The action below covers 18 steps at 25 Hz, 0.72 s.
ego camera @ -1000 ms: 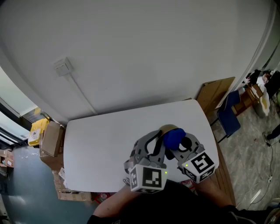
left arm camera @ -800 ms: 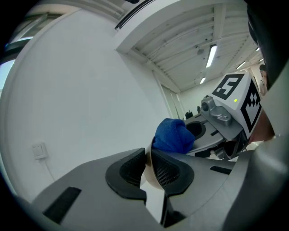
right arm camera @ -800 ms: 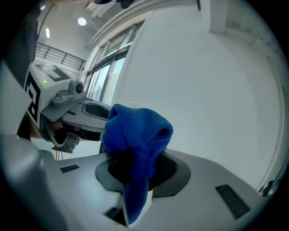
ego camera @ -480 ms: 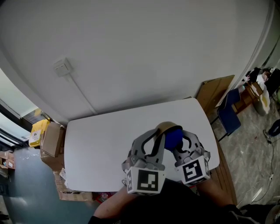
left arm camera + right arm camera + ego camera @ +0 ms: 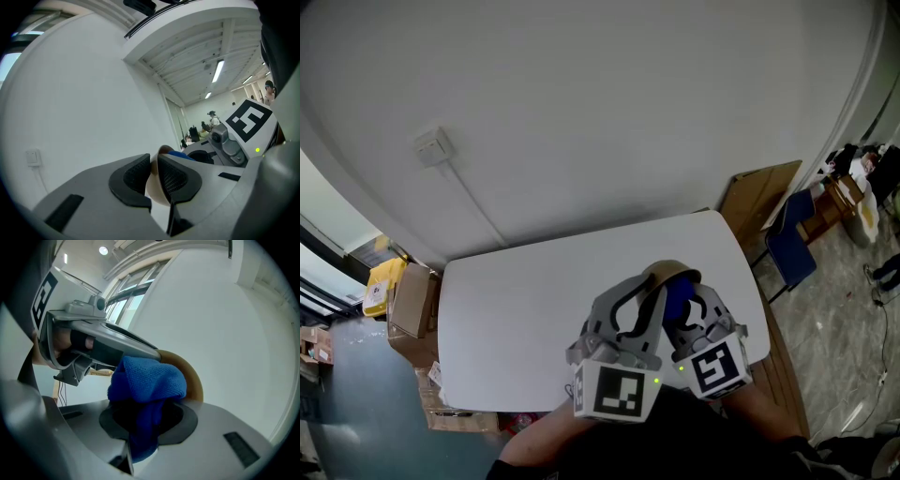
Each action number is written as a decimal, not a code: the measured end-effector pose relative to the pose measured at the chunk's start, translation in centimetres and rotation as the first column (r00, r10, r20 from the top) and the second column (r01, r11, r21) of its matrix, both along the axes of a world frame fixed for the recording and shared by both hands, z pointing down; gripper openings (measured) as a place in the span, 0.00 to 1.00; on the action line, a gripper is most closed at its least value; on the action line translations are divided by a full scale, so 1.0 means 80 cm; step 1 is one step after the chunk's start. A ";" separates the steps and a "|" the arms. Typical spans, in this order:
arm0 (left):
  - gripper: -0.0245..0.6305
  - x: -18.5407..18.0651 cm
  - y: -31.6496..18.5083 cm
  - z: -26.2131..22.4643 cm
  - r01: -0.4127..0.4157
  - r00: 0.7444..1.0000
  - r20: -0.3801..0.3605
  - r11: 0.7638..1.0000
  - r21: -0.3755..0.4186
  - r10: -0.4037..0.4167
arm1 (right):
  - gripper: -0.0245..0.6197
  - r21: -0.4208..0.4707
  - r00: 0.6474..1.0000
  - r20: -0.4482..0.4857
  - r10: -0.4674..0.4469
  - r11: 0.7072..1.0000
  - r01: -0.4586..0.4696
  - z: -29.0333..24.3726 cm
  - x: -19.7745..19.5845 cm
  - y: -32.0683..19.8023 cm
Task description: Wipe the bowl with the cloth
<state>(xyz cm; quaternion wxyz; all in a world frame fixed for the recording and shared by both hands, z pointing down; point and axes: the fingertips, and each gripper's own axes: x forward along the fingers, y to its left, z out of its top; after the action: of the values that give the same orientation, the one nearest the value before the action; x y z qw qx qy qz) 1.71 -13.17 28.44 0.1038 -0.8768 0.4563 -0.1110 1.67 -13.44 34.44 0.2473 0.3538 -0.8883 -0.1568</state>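
Observation:
I hold a tan bowl (image 5: pixel 673 272) up off the white table (image 5: pixel 525 300), tipped on its side. My left gripper (image 5: pixel 654 286) is shut on its rim. In the left gripper view the pads (image 5: pixel 176 176) pinch the thin bowl wall (image 5: pixel 154 190), and the jaws have just been opening slightly with the rim still between them. My right gripper (image 5: pixel 686 314) is shut on a bunched blue cloth (image 5: pixel 147 378). The cloth (image 5: pixel 677 298) presses into the bowl (image 5: pixel 190 376), close beside the left gripper's fingers. The right gripper (image 5: pixel 145 420) has its pads hidden under the cloth.
Cardboard boxes (image 5: pixel 408 298) and a yellow item (image 5: pixel 382 281) lie on the floor left of the table. A blue chair (image 5: pixel 792 248) and a leaning board (image 5: pixel 759 202) stand to the right. A wall socket (image 5: pixel 433 145) sits on the white wall behind.
The left gripper has lifted the bowl a little, and more of its rim shows above the cloth. The right gripper has rolled, so its marker cube now sits squarer to the head view.

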 end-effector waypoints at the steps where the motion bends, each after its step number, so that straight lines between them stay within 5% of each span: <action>1: 0.12 -0.001 -0.001 -0.001 0.000 1.000 -0.004 1.000 0.002 0.000 | 0.16 -0.003 1.000 0.001 -0.009 1.000 0.009 0.000 -0.002 0.002; 18: 0.10 -0.022 -0.025 0.006 0.015 0.999 -0.031 1.000 -0.011 -0.015 | 0.16 -0.023 0.999 -0.003 -0.048 0.999 0.048 0.001 0.022 0.003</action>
<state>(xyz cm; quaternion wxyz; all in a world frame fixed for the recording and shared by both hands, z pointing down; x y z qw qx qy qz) -0.04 -15.21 28.88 0.0911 -0.8755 0.4638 -0.1005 3.43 -13.17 34.49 0.2491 0.3291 -0.8979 -0.1530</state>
